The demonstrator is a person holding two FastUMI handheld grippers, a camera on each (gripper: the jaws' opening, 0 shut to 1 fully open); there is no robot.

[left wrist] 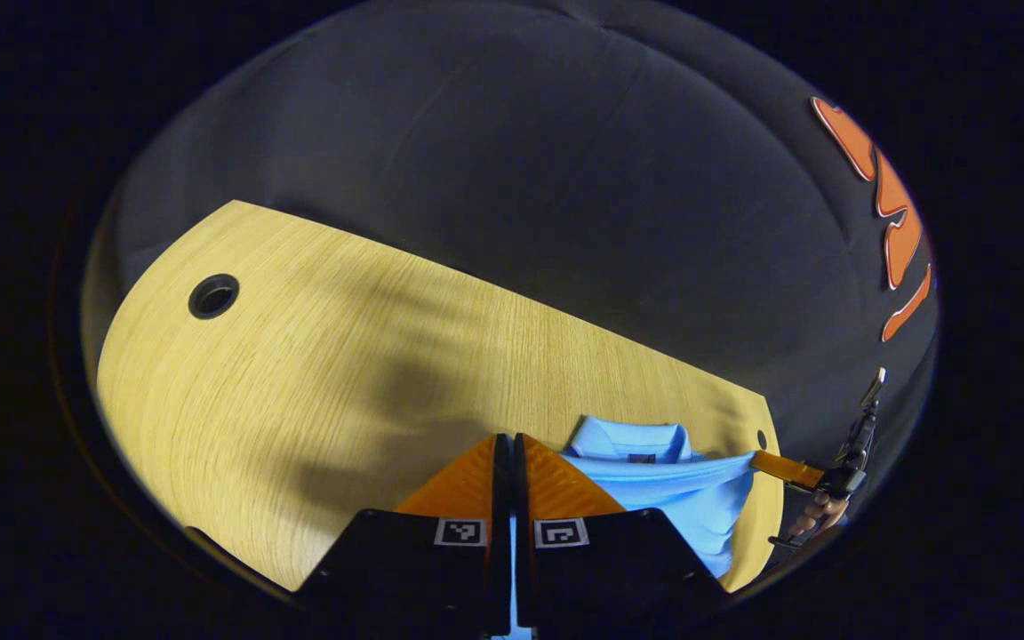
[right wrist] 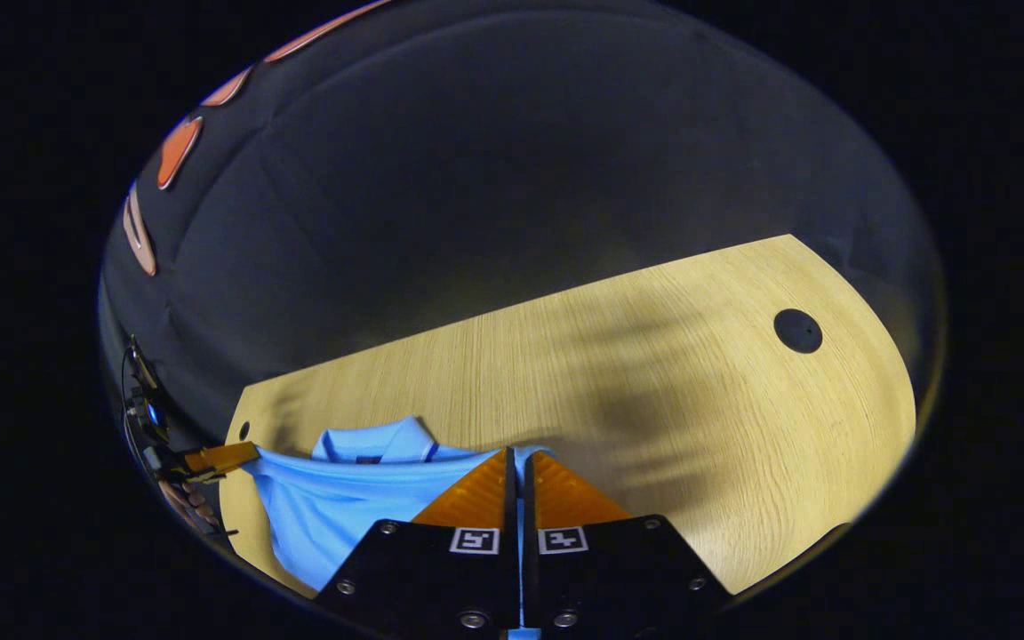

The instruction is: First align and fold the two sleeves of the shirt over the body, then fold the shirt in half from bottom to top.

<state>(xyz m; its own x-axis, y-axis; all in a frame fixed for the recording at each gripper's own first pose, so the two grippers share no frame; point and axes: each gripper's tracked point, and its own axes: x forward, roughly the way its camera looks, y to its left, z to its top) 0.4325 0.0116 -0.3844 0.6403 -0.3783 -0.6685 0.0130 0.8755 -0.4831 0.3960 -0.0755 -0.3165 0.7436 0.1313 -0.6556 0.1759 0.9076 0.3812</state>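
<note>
A light blue polo shirt point(left wrist: 672, 489) lies on the wooden table point(left wrist: 316, 373), its collar point(left wrist: 628, 440) toward the far wall. My left gripper point(left wrist: 505, 437) is shut on the shirt, and blue cloth shows in the slit between its fingers. In the left gripper view the right gripper point(left wrist: 756, 460) pinches the other end of a taut cloth edge. In the right gripper view my right gripper point(right wrist: 519, 452) is shut on the shirt point(right wrist: 343, 511), with cloth between its fingers. The left gripper point(right wrist: 245, 455) holds the edge at the far left, behind the collar point(right wrist: 379, 440).
A round cable hole point(left wrist: 213, 296) sits in the table's far corner, seen also as the cable hole point(right wrist: 797, 331) at the right of the table point(right wrist: 654, 373). A hand point(left wrist: 819, 516) holds the far gripper beyond the table edge. Dark cloth wall rises behind the table.
</note>
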